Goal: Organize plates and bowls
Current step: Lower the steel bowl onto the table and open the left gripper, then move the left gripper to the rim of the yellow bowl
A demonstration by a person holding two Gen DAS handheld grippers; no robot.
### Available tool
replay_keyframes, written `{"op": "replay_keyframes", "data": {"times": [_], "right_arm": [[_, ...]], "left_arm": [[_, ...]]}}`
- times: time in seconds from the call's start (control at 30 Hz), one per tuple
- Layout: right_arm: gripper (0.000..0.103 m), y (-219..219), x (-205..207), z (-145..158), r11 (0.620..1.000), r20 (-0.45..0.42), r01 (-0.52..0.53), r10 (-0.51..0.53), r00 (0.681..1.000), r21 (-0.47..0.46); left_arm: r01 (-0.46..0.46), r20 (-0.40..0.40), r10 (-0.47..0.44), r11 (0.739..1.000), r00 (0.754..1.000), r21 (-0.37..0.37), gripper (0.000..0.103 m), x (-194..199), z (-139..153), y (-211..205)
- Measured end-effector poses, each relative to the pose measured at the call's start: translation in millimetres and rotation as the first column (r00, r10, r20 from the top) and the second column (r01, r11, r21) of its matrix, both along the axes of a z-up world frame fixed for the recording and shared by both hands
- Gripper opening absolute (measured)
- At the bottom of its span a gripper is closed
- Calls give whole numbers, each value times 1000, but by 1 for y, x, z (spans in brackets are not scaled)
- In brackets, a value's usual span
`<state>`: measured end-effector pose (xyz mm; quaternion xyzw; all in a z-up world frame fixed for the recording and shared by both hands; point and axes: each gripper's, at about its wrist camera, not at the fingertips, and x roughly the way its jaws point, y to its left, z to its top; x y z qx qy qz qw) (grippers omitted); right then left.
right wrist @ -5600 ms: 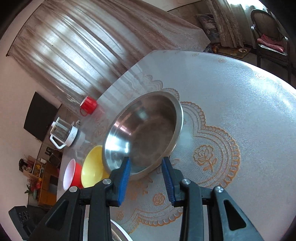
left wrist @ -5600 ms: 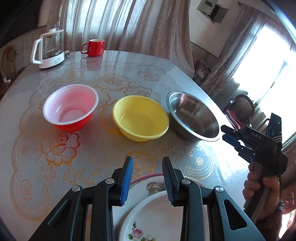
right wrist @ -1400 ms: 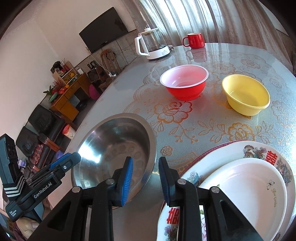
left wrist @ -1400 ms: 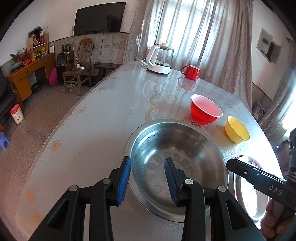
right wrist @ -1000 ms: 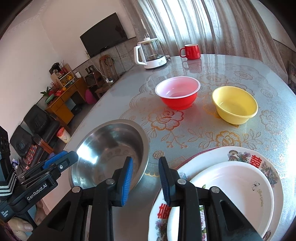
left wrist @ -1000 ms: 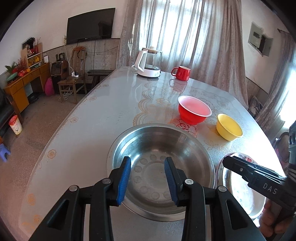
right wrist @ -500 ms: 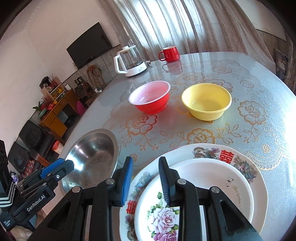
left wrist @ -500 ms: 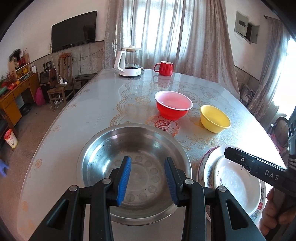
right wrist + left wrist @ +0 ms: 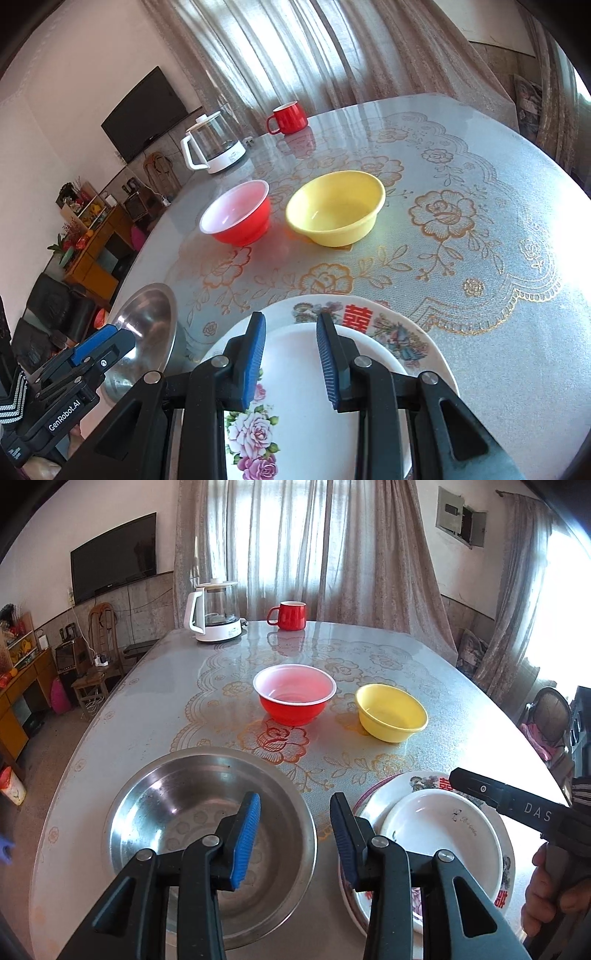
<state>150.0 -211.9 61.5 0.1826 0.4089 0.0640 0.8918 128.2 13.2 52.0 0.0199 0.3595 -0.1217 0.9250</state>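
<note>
The left gripper [image 9: 295, 834], its jaws just widened and released with nothing between them, is held above the steel bowl [image 9: 177, 812]. The right gripper [image 9: 290, 360], also released, is held above the stacked plates [image 9: 391, 332]. On the bench [image 9: 480, 184], the red bowl [image 9: 236, 218] and yellow bowl [image 9: 336, 210] are set at 12 o'clock.

Both tongs, left [image 9: 295, 840] and right [image 9: 291, 360], point downward, jaws parted and empty, left's just widening.

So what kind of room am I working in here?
Most likely a home living and dining room: a wall-mounted television, curtains over the window, and a dining table with an electric kettle and a red mug.
</note>
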Motion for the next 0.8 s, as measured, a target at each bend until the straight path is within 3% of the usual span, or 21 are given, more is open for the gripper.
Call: {"op": "replay_keyframes", "data": {"times": [0.33,0.5,0.57,0.8], "right_arm": [[28,-29,9,-5,999,-26,48,-48,999,16],[28,-50,16,-8,994,-46,91,-89,995,63],[28,-57,18,-8,992,-47,108,-104,993,69],[25,-74,42,-14,983,-84,134,-123,989,127]], "left_arm": [[59,-77,-58,998,995,12,44,19,-6,-29],[81,-122,-85,996,989,-35,44,33,-8,-38],[74,-138,-79,996,987,-45,49,39,-9,-42],[84,-188,-106,989,976,-124,45,72,-5,-60]]}}
